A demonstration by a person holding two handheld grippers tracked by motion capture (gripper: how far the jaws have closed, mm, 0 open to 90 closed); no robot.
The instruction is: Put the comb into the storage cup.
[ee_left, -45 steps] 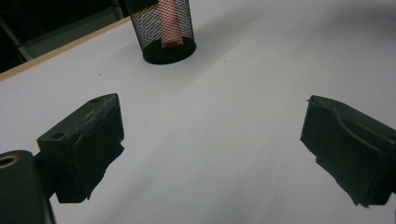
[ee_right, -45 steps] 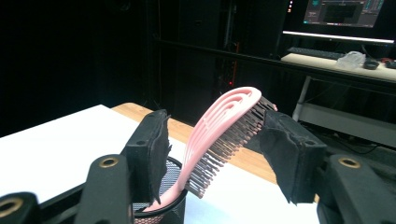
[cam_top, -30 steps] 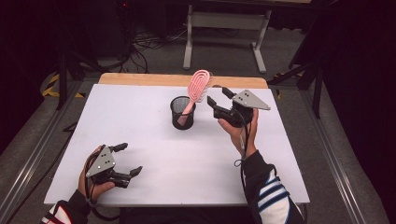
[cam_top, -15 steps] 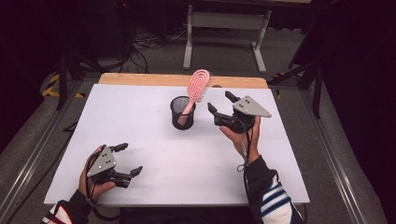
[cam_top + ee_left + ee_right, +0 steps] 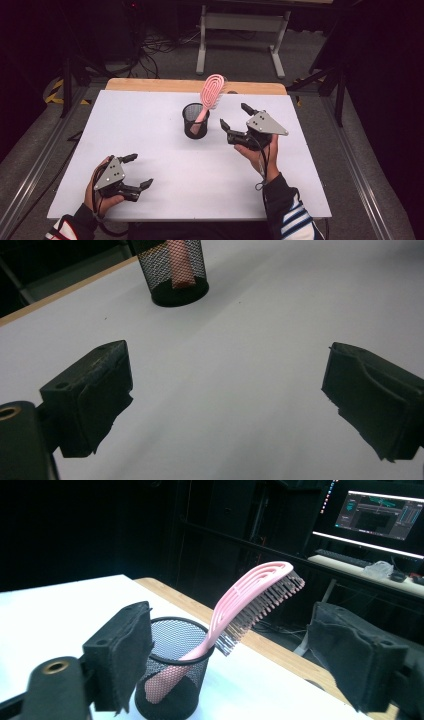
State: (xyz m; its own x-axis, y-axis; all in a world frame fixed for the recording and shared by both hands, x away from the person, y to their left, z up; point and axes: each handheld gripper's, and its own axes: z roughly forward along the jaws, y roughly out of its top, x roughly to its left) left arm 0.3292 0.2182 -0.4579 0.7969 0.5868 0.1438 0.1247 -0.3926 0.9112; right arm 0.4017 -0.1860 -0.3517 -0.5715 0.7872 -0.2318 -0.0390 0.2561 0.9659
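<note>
Pink hairbrush (image 5: 210,96) is standing handle-down in the black mesh cup (image 5: 195,120), head leaning over the rim toward the wooden edge (image 5: 195,86). Right gripper (image 5: 236,117) is hovering just beside the cup, jaws spread, holding nothing. Left gripper (image 5: 137,170) is resting well apart from the cup, jaws spread too (idle). Best move, likely: lifting straight away from the cup, avoiding the head so nothing tips.

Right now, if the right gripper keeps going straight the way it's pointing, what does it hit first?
Probably the pink hairbrush leaning out of the black mesh cup. The right gripper, jaws open, points at them; the brush sits between the jaws in its own view, though depth is unclear.
</note>
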